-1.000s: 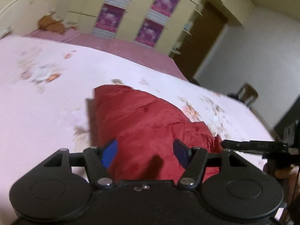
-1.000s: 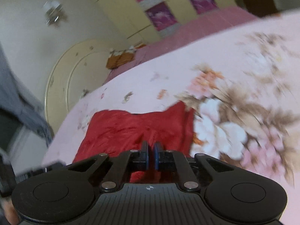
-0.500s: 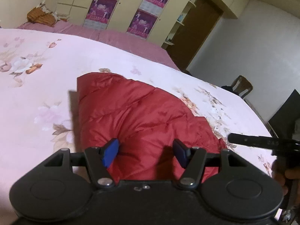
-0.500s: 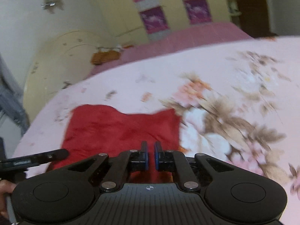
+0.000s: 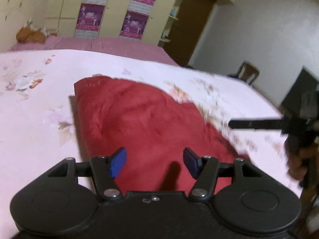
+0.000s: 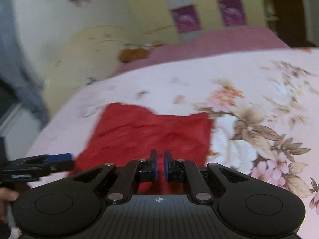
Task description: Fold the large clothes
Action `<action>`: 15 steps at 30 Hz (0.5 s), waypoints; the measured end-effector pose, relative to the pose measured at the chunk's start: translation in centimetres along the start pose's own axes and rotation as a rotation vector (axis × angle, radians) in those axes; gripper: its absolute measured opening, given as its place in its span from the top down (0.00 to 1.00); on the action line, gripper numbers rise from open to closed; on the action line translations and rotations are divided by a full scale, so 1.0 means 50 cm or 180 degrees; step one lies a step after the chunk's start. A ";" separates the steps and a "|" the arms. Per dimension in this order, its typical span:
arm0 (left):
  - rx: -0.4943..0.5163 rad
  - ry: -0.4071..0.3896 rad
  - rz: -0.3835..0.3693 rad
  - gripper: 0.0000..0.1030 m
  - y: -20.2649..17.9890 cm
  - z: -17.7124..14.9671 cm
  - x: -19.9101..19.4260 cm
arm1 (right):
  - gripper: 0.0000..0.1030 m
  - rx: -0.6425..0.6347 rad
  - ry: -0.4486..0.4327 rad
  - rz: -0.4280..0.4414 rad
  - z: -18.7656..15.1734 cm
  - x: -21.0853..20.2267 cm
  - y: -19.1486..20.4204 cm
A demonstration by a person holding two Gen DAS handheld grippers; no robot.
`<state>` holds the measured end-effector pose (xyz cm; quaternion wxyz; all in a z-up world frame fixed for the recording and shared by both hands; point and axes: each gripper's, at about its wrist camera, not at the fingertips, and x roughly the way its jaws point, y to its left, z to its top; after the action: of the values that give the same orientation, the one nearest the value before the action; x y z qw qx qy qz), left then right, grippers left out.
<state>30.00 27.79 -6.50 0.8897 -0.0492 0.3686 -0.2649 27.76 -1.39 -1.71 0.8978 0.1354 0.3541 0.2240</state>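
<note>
Red garment (image 5: 143, 123), puffy and quilted in look, lay folded flat on floral pink bedspread (image 5: 35, 119), near the bed's near edge. Far edge uneven, with a notch in the middle as seen from right wrist view (image 6: 153, 131). Left gripper (image 5: 153, 161) held above near part of garment, jaws spread wide, blue pads (image 5: 117, 161) well apart, nothing between them; shadow of one finger cast on red fabric below. Right gripper (image 6: 160, 165) held over garment's near edge, jaws drawn almost together with only a narrow slit between blue pads (image 6: 155, 166); no cloth seen in the slit, nothing gripped. Whether either gripper touched fabric: could not tell. Right gripper also visible in left wrist view (image 5: 257, 123) as a dark bar at right, over bedspread just beside garment's right edge, held by a hand (image 5: 297, 159), blurred. Left gripper likewise visible at lower left of right wrist view (image 6: 59, 160), beside garment's left corner. Noted in background: plain pink sheet (image 5: 99, 43) beyond bedspread, orange-brown bundle (image 5: 30, 36) on it, cream wardrobe (image 5: 59, 10) with purple posters (image 5: 90, 17), brown door (image 5: 189, 25), wooden chair (image 5: 248, 73), rounded cream headboard (image 6: 83, 63). Both views motion-blurred, finer detail not resolved.
</note>
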 end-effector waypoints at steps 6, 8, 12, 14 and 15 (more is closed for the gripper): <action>-0.0065 -0.0076 0.0145 0.42 -0.042 -0.082 -0.044 | 0.92 -0.0241 0.0222 0.0180 -0.092 -0.026 0.031; -0.0023 -0.0063 0.0273 0.40 -0.049 -0.104 -0.038 | 0.92 -0.0362 0.0306 0.0058 -0.120 -0.013 0.030; -0.0099 -0.0080 0.0390 0.40 -0.046 -0.120 -0.029 | 0.93 -0.0372 0.0361 -0.0040 -0.157 0.016 0.014; -0.0065 -0.0059 0.0500 0.40 -0.049 -0.123 -0.024 | 0.93 -0.0416 0.0371 -0.0085 -0.170 0.019 0.011; -0.0111 -0.0046 0.0537 0.40 -0.048 -0.125 -0.025 | 0.93 -0.0388 0.0368 -0.0087 -0.173 0.018 0.010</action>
<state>23.98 27.05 -9.57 0.9105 -0.0354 0.3695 -0.1823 22.19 0.21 -8.21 0.8854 0.0625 0.3928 0.2404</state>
